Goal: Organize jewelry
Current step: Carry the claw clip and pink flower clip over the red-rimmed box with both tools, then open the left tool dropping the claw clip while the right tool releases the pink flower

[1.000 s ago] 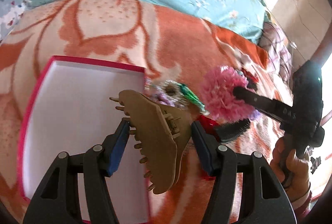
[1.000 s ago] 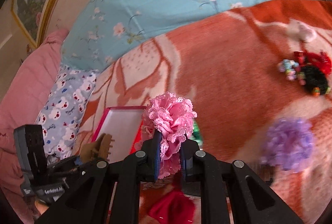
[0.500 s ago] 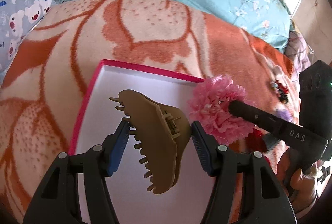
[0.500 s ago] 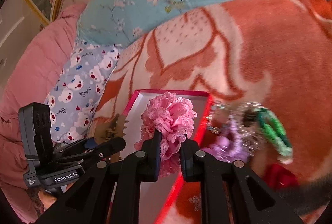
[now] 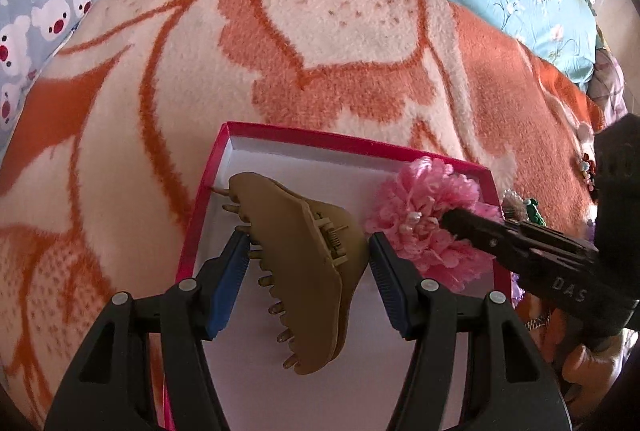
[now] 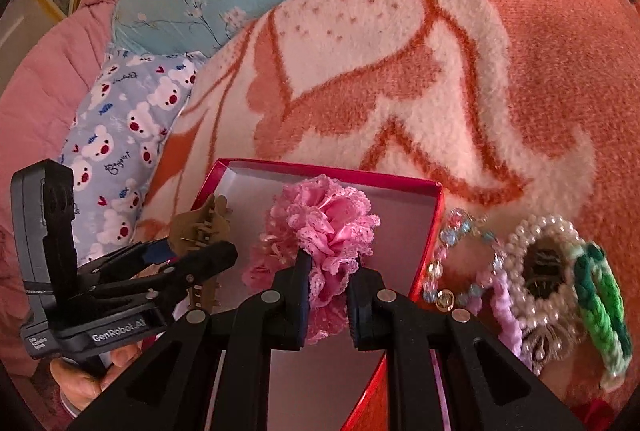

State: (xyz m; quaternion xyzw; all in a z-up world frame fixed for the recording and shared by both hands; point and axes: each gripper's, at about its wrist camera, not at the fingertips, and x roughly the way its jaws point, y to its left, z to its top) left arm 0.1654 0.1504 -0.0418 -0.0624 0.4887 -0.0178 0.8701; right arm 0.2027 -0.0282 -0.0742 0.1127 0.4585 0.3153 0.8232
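My left gripper [image 5: 308, 263] is shut on a tan claw hair clip [image 5: 304, 259] and holds it over the left half of a shallow red box with a white floor [image 5: 352, 145]. My right gripper [image 6: 328, 283] is shut on a pink lace flower scrunchie [image 6: 324, 227] and holds it over the same box [image 6: 438, 215]. In the left wrist view the scrunchie [image 5: 424, 219] sits right of the clip, held by the right gripper's black fingers [image 5: 480, 231]. In the right wrist view the clip [image 6: 202, 227] and left gripper [image 6: 192, 263] are at the left.
The box lies on an orange and cream blanket [image 5: 320, 39]. Right of the box lie a bead bracelet [image 6: 452, 255], a pearl ring piece [image 6: 540, 267], a lilac band [image 6: 504, 307] and a green braided band [image 6: 600, 303]. Pillows [image 6: 120, 135] lie at the far left.
Both grippers have moved left with their items, from beside the jewelry pile to over the red box. The box now sits centred beneath them. Both grips are unchanged.
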